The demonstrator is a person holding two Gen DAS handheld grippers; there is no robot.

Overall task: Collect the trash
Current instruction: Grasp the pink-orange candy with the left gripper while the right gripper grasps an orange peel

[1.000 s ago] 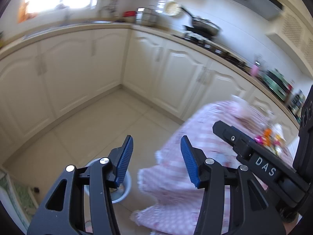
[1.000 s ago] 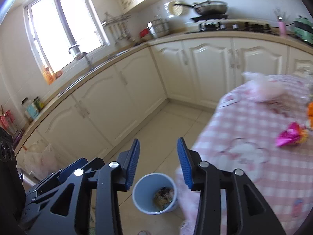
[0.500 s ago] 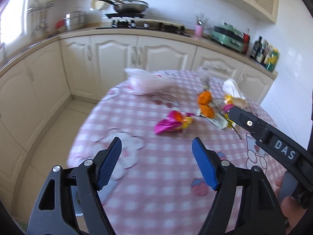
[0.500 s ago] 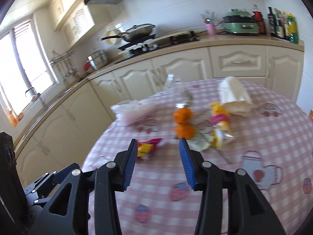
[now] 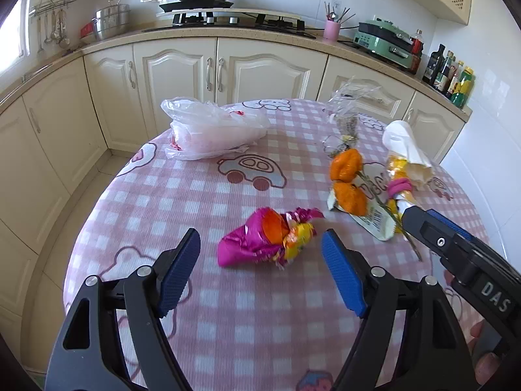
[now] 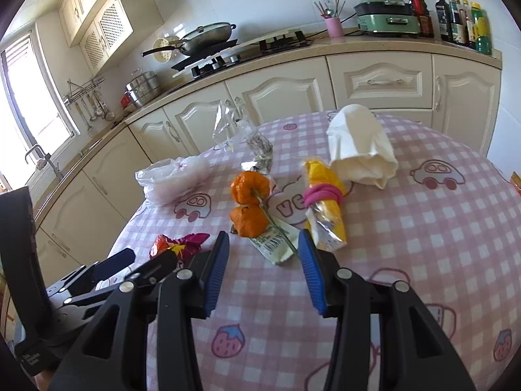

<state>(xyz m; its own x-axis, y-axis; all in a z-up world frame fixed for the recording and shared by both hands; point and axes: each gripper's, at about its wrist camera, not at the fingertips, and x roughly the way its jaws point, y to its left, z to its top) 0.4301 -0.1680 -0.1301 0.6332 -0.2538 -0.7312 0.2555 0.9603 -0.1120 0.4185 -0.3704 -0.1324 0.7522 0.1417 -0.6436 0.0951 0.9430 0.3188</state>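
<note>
"DAS" lettering on right gripper (image 5: 433,228) body. Left gripper (image 5: 260,260) jaws wide, empty, magenta foil wrapper (image 5: 260,239) on table (image 5: 260,325) between them. Right gripper jaws moderately apart, empty, near barcoded packet (image 6: 275,244) under orange peels (image 6: 249,202).

Below me the round tabletop (image 5: 260,319) wears a pink checked cloth printed with cars and strawberries. On it lie a crumpled magenta foil wrapper (image 5: 263,241), two orange peels (image 6: 249,202) resting on a flat white packet (image 6: 272,244), a yellow wrapper (image 6: 324,205) banded in pink, a white paper bag (image 6: 358,146), a clear cellophane bag (image 5: 351,97) and a limp translucent plastic bag (image 5: 211,127).
</note>
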